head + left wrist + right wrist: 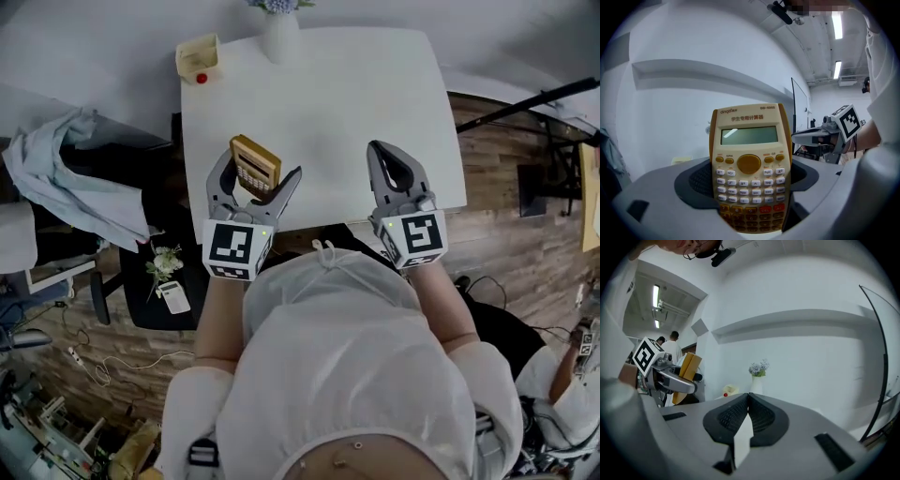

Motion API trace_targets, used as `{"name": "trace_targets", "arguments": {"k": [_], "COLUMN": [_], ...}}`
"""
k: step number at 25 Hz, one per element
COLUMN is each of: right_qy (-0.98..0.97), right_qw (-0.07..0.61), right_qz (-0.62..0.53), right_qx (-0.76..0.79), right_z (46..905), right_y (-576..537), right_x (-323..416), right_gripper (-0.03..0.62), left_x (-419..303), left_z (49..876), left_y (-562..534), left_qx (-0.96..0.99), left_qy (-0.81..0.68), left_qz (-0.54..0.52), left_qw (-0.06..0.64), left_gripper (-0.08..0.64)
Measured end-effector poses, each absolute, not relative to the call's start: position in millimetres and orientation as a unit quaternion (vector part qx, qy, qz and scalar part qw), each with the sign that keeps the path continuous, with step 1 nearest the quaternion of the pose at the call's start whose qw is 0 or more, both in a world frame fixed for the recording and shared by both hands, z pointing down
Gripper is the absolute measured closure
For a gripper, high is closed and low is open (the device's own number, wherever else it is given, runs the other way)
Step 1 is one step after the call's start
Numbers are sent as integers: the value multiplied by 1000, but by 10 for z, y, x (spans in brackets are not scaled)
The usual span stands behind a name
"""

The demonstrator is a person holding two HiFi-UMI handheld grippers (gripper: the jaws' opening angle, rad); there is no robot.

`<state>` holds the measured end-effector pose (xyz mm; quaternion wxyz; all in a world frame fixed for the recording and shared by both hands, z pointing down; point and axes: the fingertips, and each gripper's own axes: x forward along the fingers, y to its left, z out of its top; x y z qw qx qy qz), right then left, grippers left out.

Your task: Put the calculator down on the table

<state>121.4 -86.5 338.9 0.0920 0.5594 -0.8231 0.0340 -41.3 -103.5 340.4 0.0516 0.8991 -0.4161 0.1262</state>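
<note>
A yellow scientific calculator (255, 165) stands upright between the jaws of my left gripper (253, 186), which is shut on its lower part, above the near left of the white table (328, 103). In the left gripper view the calculator (750, 164) faces the camera, keys and screen showing, its bottom rows sunk between the jaws. My right gripper (394, 169) hovers over the table's near right, shut with nothing in it; its jaw tips (748, 397) meet. The right gripper view shows the calculator (688, 369) edge-on at the left.
A white vase with flowers (279, 28) stands at the table's far edge, and a small yellow box with a red item (198, 58) sits at the far left corner. A black chair with draped cloth (75, 178) is left of the table.
</note>
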Motion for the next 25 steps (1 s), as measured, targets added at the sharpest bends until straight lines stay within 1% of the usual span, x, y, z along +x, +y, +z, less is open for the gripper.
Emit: {"name": "trace_targets", "arguments": {"k": [5,14,19,25], "right_qy": [-845,-872,-879,-880], "right_qw": [108,149,153,159], "right_qz": [46,81,112,135], "right_qx": [522,459,438,426], "right_z": [3626,4324,4661,4970], "right_y": [-1201,-1627,-1780,-1924], "right_x": [1362,1401,1406,1422], "right_gripper": [586,586,586,586], "left_x": [-252,-202,-151,-50], "left_z": [3717,4725,5227,5717], "left_y": [-1288,-1574,-1644,-1696], "left_qx": [879,835,814,792], "left_qy": [-448,-484,-478,-466], "left_qz": [144,225,272,322], "left_qw": [74,138,185,227], "left_gripper": [144,144,144,144]}}
